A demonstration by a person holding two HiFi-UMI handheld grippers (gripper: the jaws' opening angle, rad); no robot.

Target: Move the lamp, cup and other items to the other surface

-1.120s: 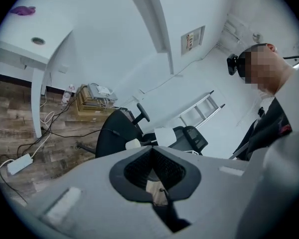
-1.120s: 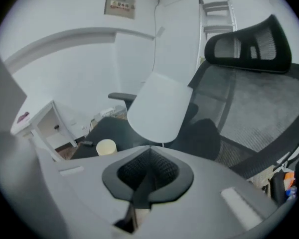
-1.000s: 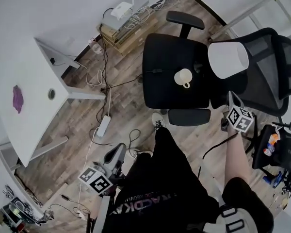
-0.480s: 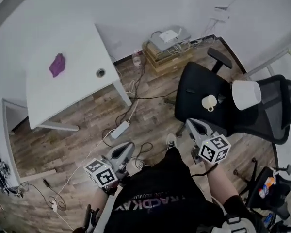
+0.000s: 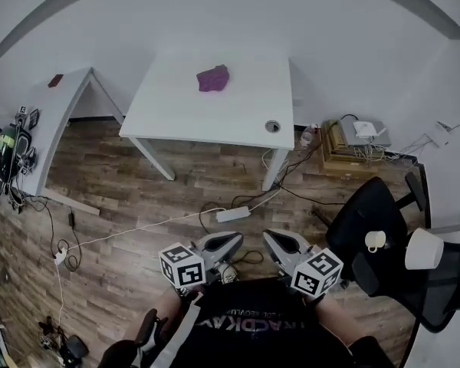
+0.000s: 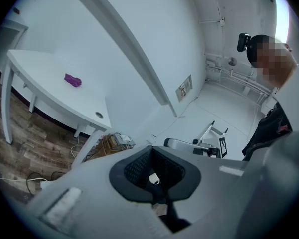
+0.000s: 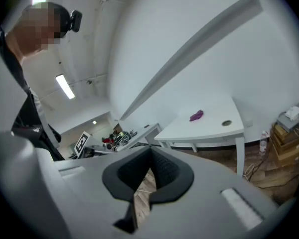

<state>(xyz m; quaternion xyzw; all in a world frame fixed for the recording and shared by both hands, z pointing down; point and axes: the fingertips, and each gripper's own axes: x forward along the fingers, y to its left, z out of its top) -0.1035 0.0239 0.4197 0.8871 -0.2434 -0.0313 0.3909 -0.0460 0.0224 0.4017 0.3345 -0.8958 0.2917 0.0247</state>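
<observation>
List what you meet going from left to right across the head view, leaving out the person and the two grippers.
small red object → purple item → round cable hole → stack of boxes by the wall → cup → white lamp shade

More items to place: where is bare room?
The white table is bare except the purple item near its far edge and the cable hole at the near right corner. The chair seat holds the cup, lampshade beside it.

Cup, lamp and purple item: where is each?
cup (image 5: 375, 241), head view, its white body.
lamp (image 5: 424, 249), head view, its shade.
purple item (image 5: 213, 78), head view, its middle.
</observation>
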